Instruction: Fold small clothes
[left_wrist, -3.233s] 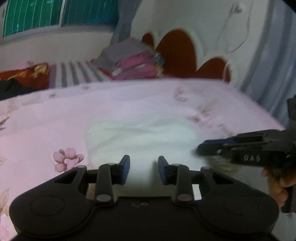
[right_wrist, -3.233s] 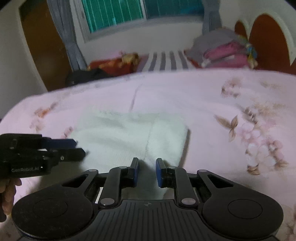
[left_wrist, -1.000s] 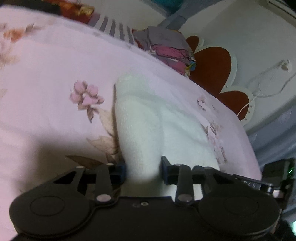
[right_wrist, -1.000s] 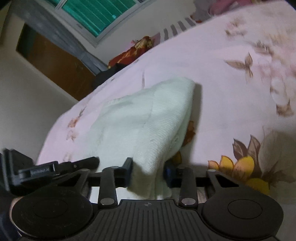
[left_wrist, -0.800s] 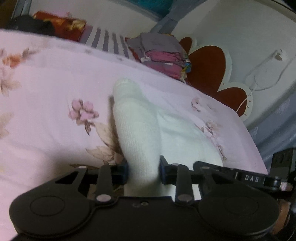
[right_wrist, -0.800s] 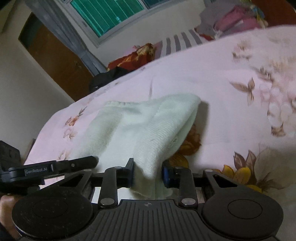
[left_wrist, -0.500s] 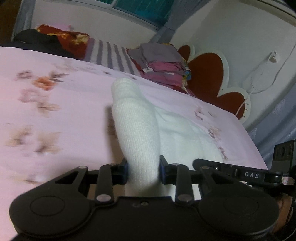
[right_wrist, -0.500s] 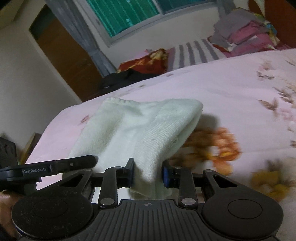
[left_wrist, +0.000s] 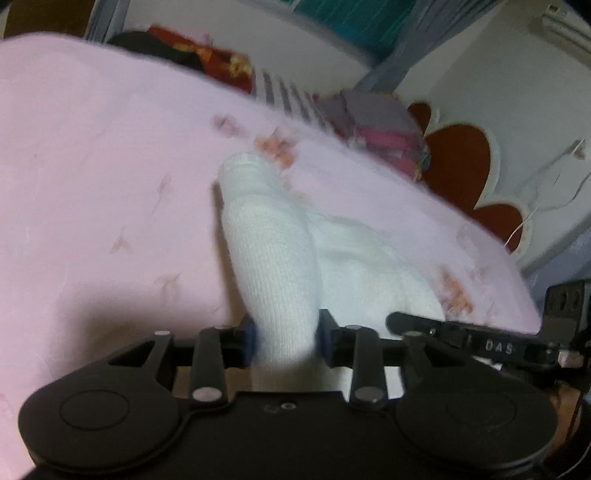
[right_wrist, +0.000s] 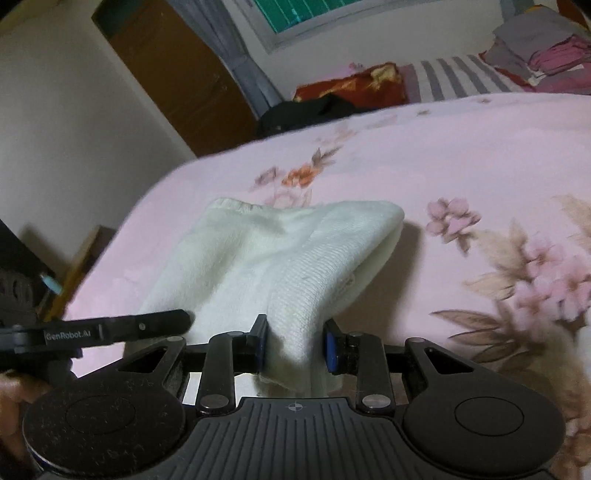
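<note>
here each gripper (left_wrist: 285, 339) (right_wrist: 294, 345) hides the white garment's (right_wrist: 258, 266) pinched edge.

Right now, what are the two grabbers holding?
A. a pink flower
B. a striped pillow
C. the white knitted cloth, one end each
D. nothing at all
C: the left gripper and the right gripper are each shut on a bunched end of the white knitted cloth, which is raised off the pink floral bedsheet at the gripped ends.

Left hand-held gripper (left_wrist: 286, 338) and right hand-held gripper (right_wrist: 295, 345) side by side, jaws clamped on cloth.
</note>
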